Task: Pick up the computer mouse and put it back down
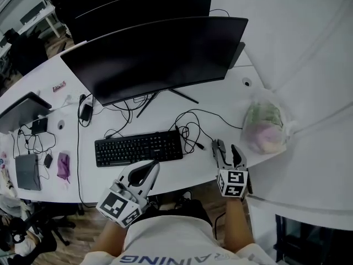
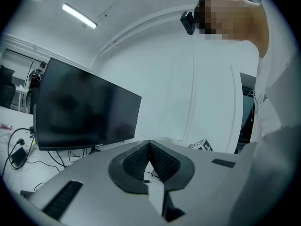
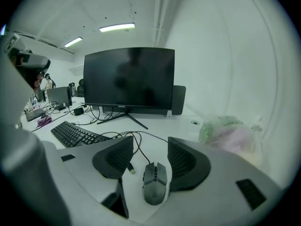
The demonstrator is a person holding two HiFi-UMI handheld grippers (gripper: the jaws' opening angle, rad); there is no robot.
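Note:
A grey computer mouse (image 3: 155,182) lies on the white desk (image 3: 150,126), its cable (image 3: 137,149) running away toward the monitor. My right gripper (image 3: 150,140) hovers over it with the jaws open. The mouse sits in the gap, close to the right-hand jaw and with a clear space on its left. In the head view the right gripper (image 1: 226,146) is at the desk's front edge, and I cannot make out the mouse there. My left gripper (image 1: 152,165) hangs at the front edge below the keyboard, shut with nothing in it; its pads (image 2: 157,157) meet at the tip.
A black keyboard (image 1: 138,147) lies left of the right gripper, with a coil of cable (image 1: 190,130) beside it. A wide monitor (image 1: 160,54) stands behind. A plastic bag (image 1: 266,127) sits on the desk's right corner. A laptop (image 1: 25,109) and small items crowd the far left.

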